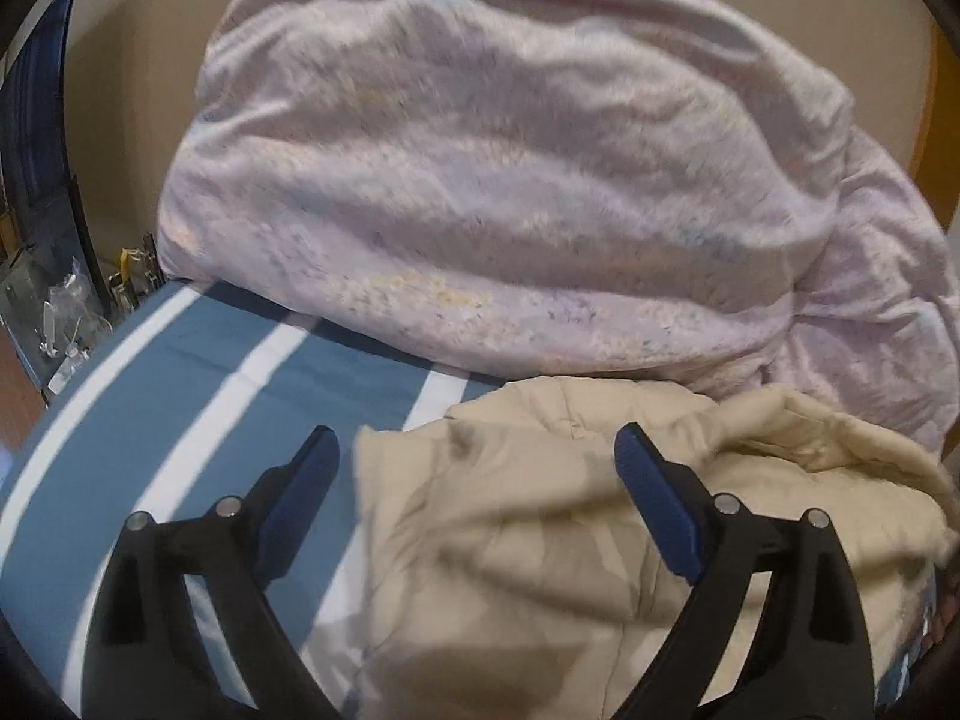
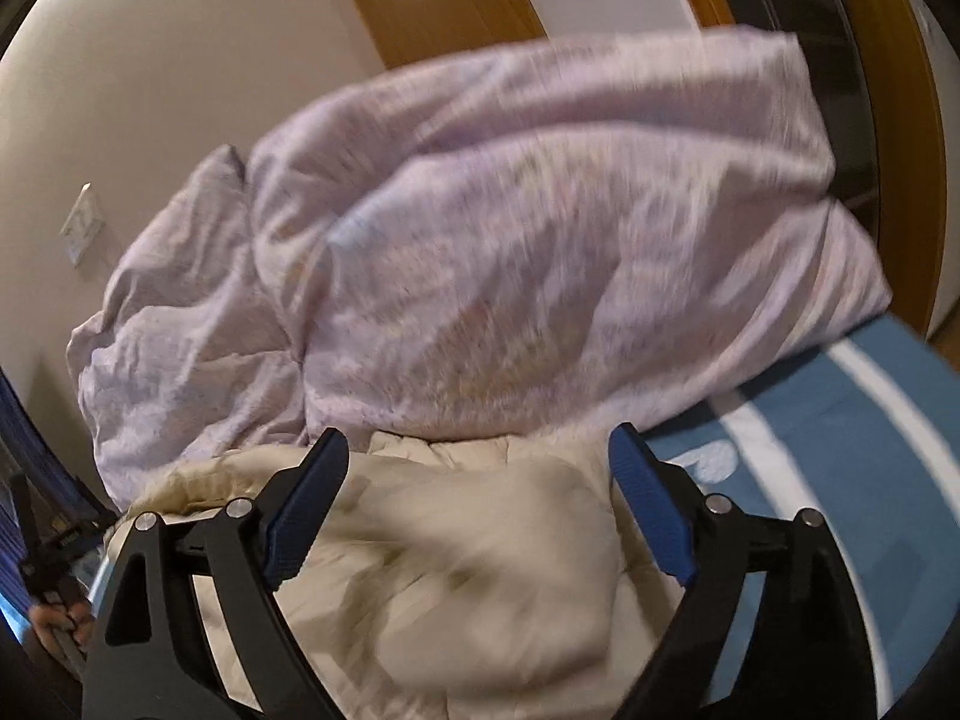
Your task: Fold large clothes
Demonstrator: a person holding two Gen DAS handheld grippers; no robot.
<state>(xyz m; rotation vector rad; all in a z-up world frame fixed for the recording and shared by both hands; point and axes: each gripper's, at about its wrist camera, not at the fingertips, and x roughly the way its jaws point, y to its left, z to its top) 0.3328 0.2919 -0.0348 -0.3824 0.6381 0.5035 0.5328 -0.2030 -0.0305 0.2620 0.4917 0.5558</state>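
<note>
A cream quilted garment [image 1: 540, 546] lies crumpled on the blue bed sheet with white stripes [image 1: 180, 396]. My left gripper [image 1: 477, 450] is open, its jaws wide apart above the garment's left part, holding nothing. In the right wrist view the same cream garment [image 2: 456, 564] lies under my right gripper [image 2: 480, 450], which is also open and empty, above the garment's far edge. Both views are blurred.
A big pale lilac duvet [image 1: 510, 180] is heaped at the far side of the bed, touching the garment; it also shows in the right wrist view [image 2: 510, 252]. Cluttered floor [image 1: 66, 312] lies past the bed's left edge. Beige wall and wooden door frame [image 2: 438, 0] stand behind.
</note>
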